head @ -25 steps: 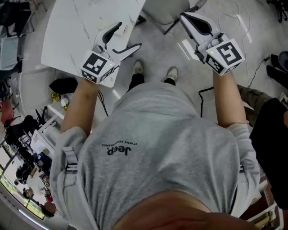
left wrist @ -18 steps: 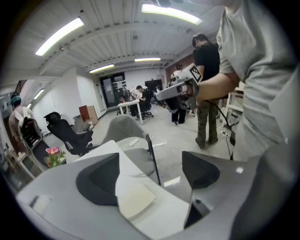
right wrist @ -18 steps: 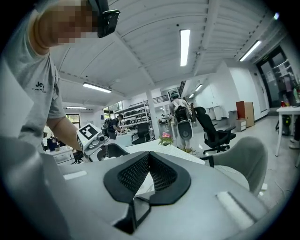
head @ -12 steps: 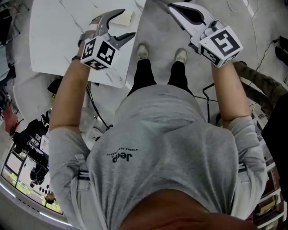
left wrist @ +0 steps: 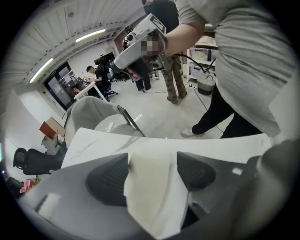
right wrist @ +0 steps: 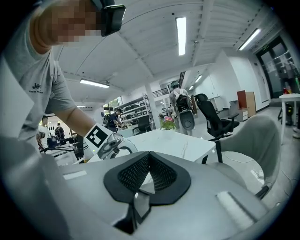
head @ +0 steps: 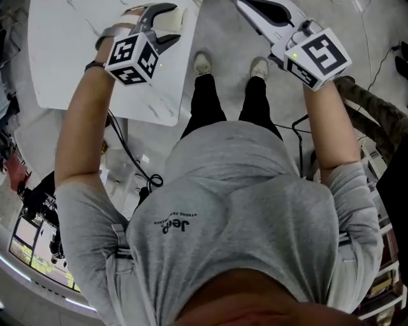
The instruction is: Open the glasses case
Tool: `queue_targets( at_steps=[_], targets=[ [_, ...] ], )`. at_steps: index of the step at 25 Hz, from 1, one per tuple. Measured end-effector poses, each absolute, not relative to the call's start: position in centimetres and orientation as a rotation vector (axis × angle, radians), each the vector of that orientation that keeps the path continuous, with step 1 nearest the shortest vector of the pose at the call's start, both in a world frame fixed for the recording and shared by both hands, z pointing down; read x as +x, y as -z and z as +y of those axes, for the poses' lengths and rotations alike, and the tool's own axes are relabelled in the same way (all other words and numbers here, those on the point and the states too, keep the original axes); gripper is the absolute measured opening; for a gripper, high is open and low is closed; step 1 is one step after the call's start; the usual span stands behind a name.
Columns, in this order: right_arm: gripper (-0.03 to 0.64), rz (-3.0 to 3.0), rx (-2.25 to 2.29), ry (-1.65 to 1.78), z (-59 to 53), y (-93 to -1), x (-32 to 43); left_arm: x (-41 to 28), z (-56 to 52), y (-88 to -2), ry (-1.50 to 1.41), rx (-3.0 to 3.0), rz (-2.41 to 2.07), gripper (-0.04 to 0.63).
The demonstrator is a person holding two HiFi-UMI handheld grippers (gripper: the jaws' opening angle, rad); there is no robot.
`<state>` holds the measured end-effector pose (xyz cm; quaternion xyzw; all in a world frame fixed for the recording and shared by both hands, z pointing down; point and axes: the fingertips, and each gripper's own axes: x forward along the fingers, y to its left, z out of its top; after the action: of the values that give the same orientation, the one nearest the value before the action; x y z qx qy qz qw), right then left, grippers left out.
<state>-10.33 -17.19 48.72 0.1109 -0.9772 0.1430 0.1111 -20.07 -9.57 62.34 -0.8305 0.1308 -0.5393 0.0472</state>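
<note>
The glasses case (head: 167, 20) is a smooth, cream-coloured piece with a softly rounded edge. It lies on the white bench (head: 70, 57), whose top shows thin grey marble veins, at the upper left of the head view. The left gripper (head: 176, 22) is grey plastic with dark ribbed pads (left wrist: 105, 180). Its jaws are spread with the case (left wrist: 154, 187) between them, and they have just been closing. Whether a pad touches the case is hard to tell.

The right gripper (head: 250, 7), at the upper right, has its mesh-textured jaws pressed together on nothing (right wrist: 149, 158).

The left gripper's body hides the case's near end. In the head view the frame's top edge cuts off the case's far side and the right gripper's tips.
</note>
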Motion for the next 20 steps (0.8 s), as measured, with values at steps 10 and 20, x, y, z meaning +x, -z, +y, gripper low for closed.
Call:
queue_targets(
  at_steps=[10, 20],
  targets=[
    [0.003, -2.876, 0.355, -0.436, -17.6, -48.7, -9.8, -20.3, -9.9, -62.0, 1.663, -2.545, 0.324, 0.316],
    [0.003, -2.873, 0.346, -0.435, -16.6, -49.1, -9.6, -20.3, -9.7, -61.3, 1.703, -2.711, 0.207, 0.314]
  ],
)
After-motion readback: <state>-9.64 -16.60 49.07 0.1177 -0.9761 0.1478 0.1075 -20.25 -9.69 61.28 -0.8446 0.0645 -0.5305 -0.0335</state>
